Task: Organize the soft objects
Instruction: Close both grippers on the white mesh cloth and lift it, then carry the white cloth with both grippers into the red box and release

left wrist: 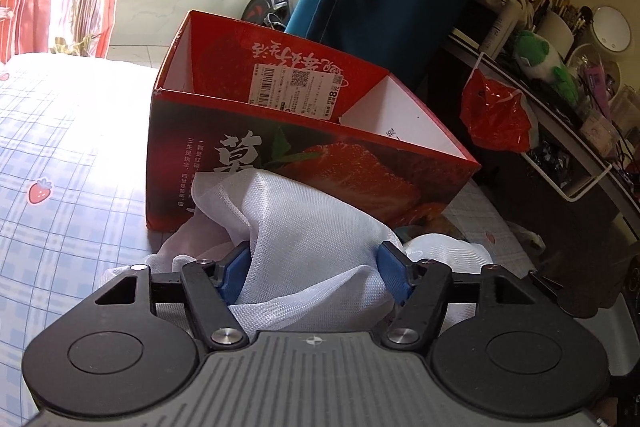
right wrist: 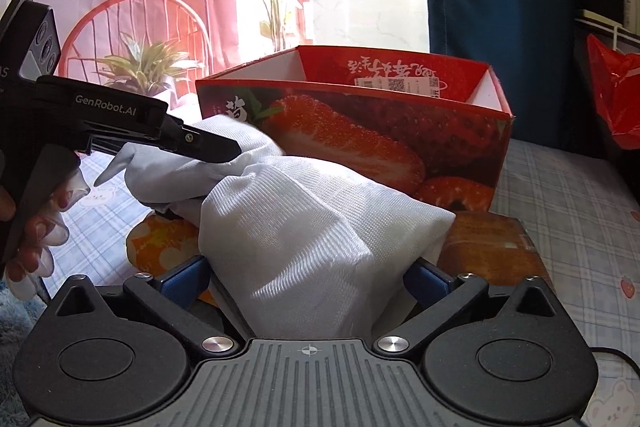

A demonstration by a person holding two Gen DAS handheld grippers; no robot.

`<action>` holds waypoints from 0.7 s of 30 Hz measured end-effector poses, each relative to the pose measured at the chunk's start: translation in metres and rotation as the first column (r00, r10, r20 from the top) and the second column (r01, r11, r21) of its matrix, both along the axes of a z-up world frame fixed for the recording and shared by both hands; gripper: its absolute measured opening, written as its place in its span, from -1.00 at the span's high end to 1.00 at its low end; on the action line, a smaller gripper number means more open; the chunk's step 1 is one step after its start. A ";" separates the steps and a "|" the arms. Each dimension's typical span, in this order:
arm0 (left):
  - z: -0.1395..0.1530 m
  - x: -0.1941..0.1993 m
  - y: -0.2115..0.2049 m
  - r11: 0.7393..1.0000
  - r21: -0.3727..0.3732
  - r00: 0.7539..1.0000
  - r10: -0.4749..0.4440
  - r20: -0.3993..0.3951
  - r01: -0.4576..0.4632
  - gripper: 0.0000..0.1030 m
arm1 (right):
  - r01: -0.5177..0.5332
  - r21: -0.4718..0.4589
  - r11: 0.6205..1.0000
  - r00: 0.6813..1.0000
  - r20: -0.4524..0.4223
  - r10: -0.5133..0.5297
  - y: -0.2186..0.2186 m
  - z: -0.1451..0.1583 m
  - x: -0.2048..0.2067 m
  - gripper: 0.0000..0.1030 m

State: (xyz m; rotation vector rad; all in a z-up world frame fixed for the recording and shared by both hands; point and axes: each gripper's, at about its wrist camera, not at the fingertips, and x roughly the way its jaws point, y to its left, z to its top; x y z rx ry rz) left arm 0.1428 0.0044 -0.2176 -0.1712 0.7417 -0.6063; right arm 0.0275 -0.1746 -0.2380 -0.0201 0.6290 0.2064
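A white mesh cloth [left wrist: 312, 227] lies bunched on the bed in front of an open-topped red strawberry carton [left wrist: 360, 171]. My left gripper [left wrist: 316, 267] has its blue pads pressed on both sides of a fold of the cloth. From the right wrist, the left gripper [right wrist: 204, 183] comes in from the left, clamped on the cloth's gathered end, with a hand [right wrist: 36, 227] on its handle. My right gripper [right wrist: 308, 279] stands wide open, and the cloth [right wrist: 320, 227] lies loosely between its pads. The carton [right wrist: 360, 131] stands just behind the cloth.
The bed has a blue plaid sheet [left wrist: 60, 147] with strawberry prints. An orange flowered item [right wrist: 160, 247] and a brown item [right wrist: 492, 247] lie under the cloth. To the right, a cluttered shelf [left wrist: 560, 163] holds a red plastic bag [left wrist: 496, 115] and a green plush toy [left wrist: 540, 59].
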 end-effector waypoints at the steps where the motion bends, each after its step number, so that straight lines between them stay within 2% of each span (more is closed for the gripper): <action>1: 0.000 -0.002 0.000 1.000 0.001 1.000 -0.016 -0.003 0.016 -0.33 | -0.006 0.003 1.000 1.000 -0.003 0.006 0.000 -0.001 0.000 -0.99; 4: 0.000 -0.008 -0.003 0.999 0.019 0.999 -0.051 -0.004 0.051 -0.29 | -0.021 -0.006 1.000 1.000 -0.001 0.021 0.001 -0.002 0.000 -0.99; 6: -0.002 -0.012 -0.001 0.999 0.004 0.999 -0.053 -0.010 0.053 -0.23 | -0.026 -0.002 1.000 1.000 0.004 0.026 0.001 -0.002 0.000 -0.99; 8: -0.003 -0.013 0.002 0.999 -0.019 0.999 -0.044 -0.015 0.044 -0.08 | -0.031 0.018 0.999 0.999 0.013 0.031 -0.003 0.000 0.001 -0.92; 10: -0.002 -0.015 0.002 0.999 -0.023 0.999 -0.032 -0.009 0.032 -0.04 | -0.029 0.025 0.999 0.999 0.015 0.029 -0.005 0.004 0.002 -0.79; 16: 0.006 -0.020 0.000 0.999 -0.017 0.999 -0.041 0.021 0.042 0.02 | -0.053 -0.005 0.999 0.998 0.041 0.053 -0.002 0.013 0.003 -0.71; 21: 0.023 -0.029 -0.001 0.998 -0.022 0.995 -0.052 0.083 0.054 0.05 | -0.074 -0.037 0.997 0.992 0.103 0.077 0.000 0.032 -0.001 -0.67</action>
